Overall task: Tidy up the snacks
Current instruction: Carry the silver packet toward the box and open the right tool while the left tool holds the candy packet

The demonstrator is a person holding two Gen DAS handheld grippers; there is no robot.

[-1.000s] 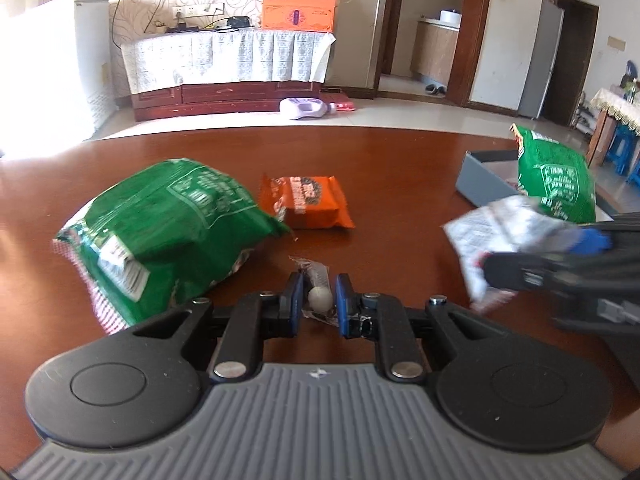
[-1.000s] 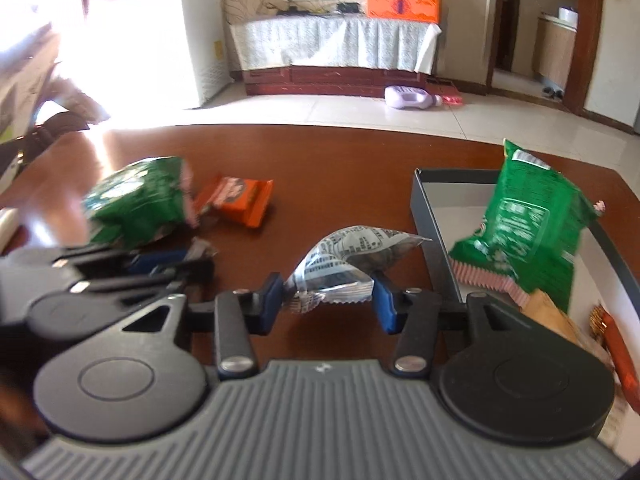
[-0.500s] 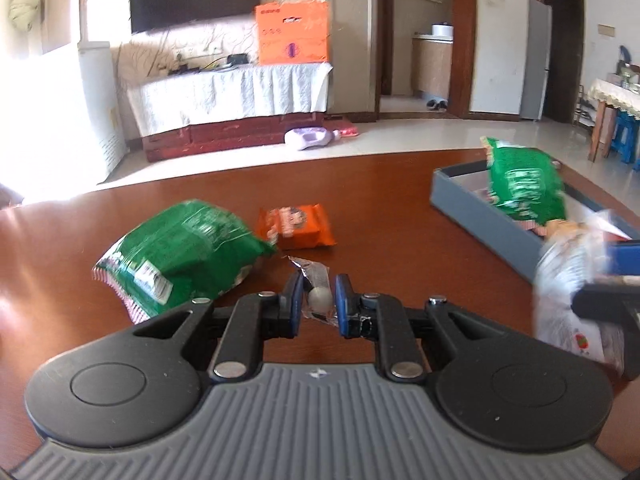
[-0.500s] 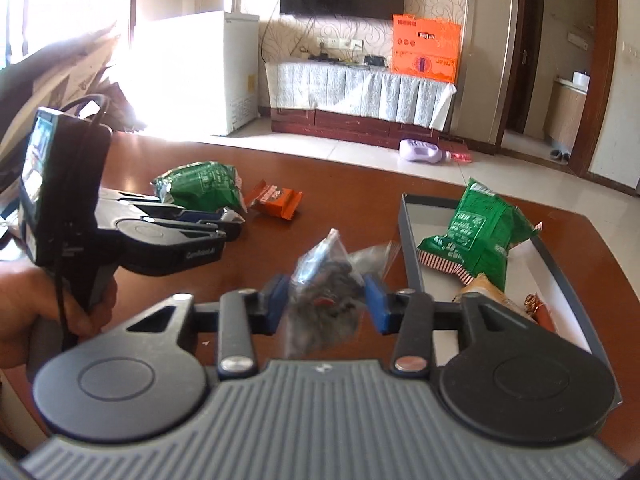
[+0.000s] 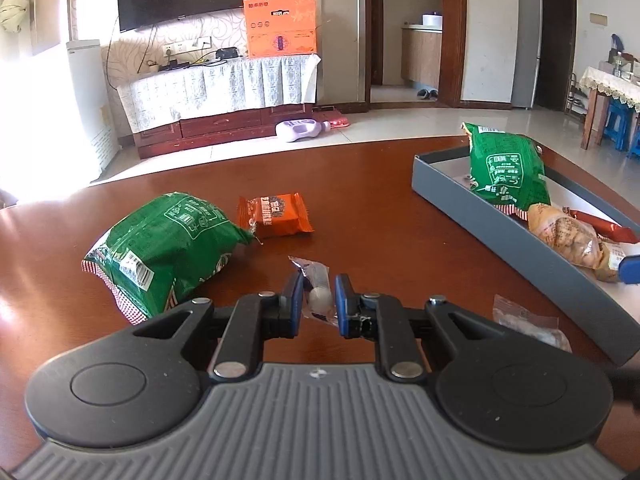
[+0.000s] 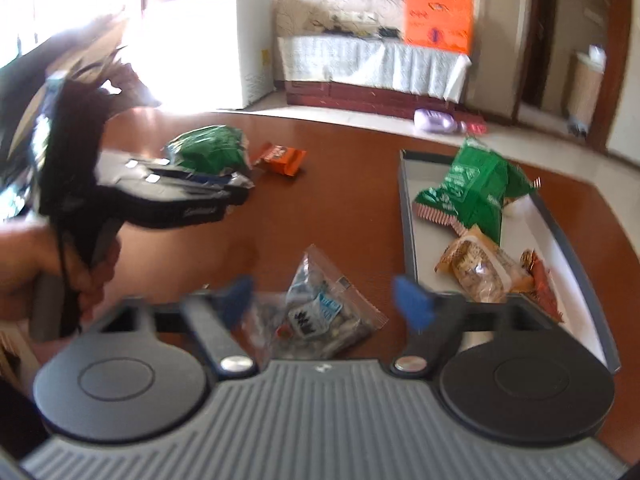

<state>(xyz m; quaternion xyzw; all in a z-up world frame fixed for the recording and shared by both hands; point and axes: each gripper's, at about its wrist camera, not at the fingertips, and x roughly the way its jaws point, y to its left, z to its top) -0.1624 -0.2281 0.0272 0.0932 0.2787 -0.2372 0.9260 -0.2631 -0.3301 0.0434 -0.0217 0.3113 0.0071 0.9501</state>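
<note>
My left gripper [image 5: 316,300] is shut on a small clear-wrapped snack [image 5: 311,270] with a white ball inside, held just above the brown table. My right gripper [image 6: 326,302] has its jaws opening wide; a clear printed packet [image 6: 320,308] lies loose between and below them on the table, touching neither pad, just left of the grey tray [image 6: 406,216]. From the left wrist view that packet [image 5: 528,322] sits against the tray's [image 5: 500,236] near wall. The tray holds a green bag [image 6: 472,188], a peanut pack [image 6: 480,270] and a red stick [image 6: 540,280].
A big green bag [image 5: 160,244] and an orange packet [image 5: 274,216] lie on the table at the left. A hand holds the left gripper [image 6: 236,190] at the left of the right wrist view. Beyond the table's far edge are floor, a covered cabinet and an orange box.
The right gripper carried the clear packet rightward to the tray and opened; the packet dropped out onto the table. The left gripper rose a little, still gripping the small snack.
</note>
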